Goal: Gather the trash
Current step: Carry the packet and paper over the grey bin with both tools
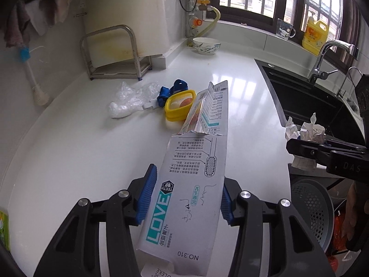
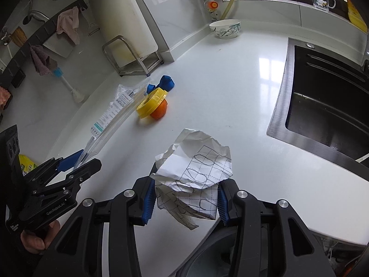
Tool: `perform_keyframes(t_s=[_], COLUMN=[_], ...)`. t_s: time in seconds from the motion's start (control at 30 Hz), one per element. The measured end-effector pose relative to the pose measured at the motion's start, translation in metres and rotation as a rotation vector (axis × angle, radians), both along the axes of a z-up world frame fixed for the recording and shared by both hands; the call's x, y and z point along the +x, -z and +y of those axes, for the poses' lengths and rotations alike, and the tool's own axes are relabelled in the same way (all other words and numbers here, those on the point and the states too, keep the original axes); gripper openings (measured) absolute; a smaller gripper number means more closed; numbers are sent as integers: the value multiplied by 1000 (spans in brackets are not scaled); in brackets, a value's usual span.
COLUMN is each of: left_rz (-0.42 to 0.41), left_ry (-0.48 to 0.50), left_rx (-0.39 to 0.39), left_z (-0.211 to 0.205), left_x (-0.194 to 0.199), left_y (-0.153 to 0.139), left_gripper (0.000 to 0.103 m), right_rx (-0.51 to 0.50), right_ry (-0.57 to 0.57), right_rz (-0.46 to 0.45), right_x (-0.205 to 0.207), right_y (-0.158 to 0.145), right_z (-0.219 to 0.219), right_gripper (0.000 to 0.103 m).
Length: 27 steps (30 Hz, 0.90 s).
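My left gripper [image 1: 186, 196] is shut on a long grey toothbrush package [image 1: 193, 180] printed "LOVE", held above the white counter [image 1: 92, 161]; the package also shows in the right wrist view [image 2: 110, 120]. My right gripper [image 2: 185, 198] is shut on a crumpled sheet of gridded paper [image 2: 196, 168], held above the counter's front edge; the paper also shows at the right of the left wrist view [image 1: 304, 133]. A crumpled clear plastic bag [image 1: 131, 99] lies on the counter further back.
A yellow-lidded container [image 1: 178, 106] with an orange [image 2: 159, 112] and a blue strap [image 1: 175, 90] lie mid-counter. A bowl [image 1: 206, 45] stands at the back. The sink [image 2: 327, 106] is to the right. A grey perforated bin [image 1: 311, 210] sits below the counter's edge.
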State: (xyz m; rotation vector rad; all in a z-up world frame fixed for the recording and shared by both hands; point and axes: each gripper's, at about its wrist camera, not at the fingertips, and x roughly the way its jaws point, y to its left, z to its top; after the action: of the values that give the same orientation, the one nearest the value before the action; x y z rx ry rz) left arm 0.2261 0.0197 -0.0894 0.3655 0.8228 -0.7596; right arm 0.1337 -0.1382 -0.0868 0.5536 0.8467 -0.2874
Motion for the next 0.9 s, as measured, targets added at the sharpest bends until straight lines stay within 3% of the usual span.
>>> perform_keyframes(t_s=[0.3, 0.67, 0.9], left_rz=[-44, 0, 19], left_ry=[-95, -214, -260], left_rx=[0, 1, 13], left_z=[8, -6, -30], left_x=[-51, -126, -180], left_y=[-28, -33, -32], left_gripper=[48, 48, 48], right_rx=[-12, -20, -9], right_ry=[-66, -168, -233], right_rz=[-17, -5, 32], right_x=[-28, -92, -143], right_y=[-19, -30, -20], right_z=[5, -16, -34], right_gripper=[42, 42, 42])
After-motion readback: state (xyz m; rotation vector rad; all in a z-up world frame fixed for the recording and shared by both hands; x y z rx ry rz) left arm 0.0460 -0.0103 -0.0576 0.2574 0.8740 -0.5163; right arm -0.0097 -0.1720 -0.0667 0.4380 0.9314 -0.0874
